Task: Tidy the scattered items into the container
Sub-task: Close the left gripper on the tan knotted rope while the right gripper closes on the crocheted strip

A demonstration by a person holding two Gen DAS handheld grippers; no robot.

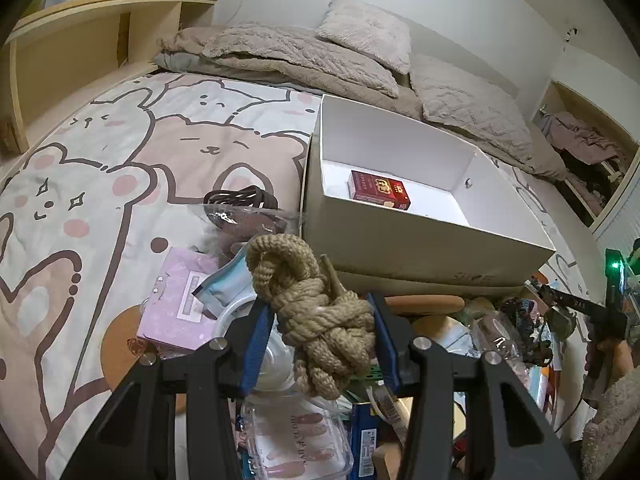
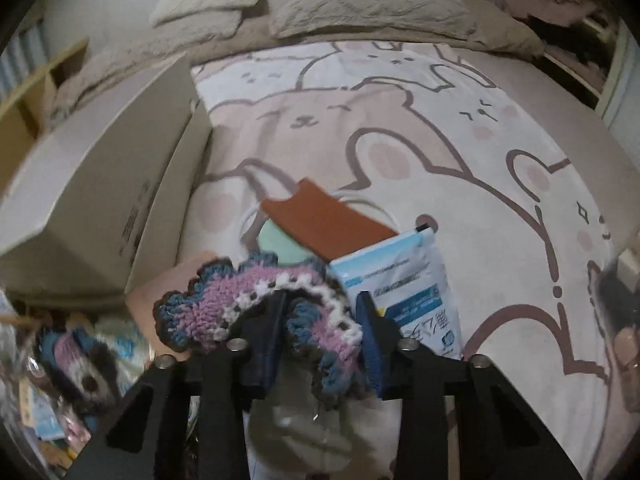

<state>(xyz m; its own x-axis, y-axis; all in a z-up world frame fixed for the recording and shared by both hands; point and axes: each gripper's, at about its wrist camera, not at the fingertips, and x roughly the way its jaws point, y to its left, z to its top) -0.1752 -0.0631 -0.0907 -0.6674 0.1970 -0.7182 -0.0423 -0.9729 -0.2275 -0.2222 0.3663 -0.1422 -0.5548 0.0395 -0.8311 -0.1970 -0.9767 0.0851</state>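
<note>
Bear-print bedspread (image 1: 120,152), white box (image 1: 400,236) on it, pillows (image 1: 364,32) behind.

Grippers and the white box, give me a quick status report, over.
Left gripper shut on knotted rope, short of white box. Right gripper shut on crocheted piece. Box holds one red packet. Clutter pile beneath; path to box open.

A packet (image 1: 380,190) lies in the box (image 1: 420,240), clutter pile (image 1: 248,280) before it.
</note>
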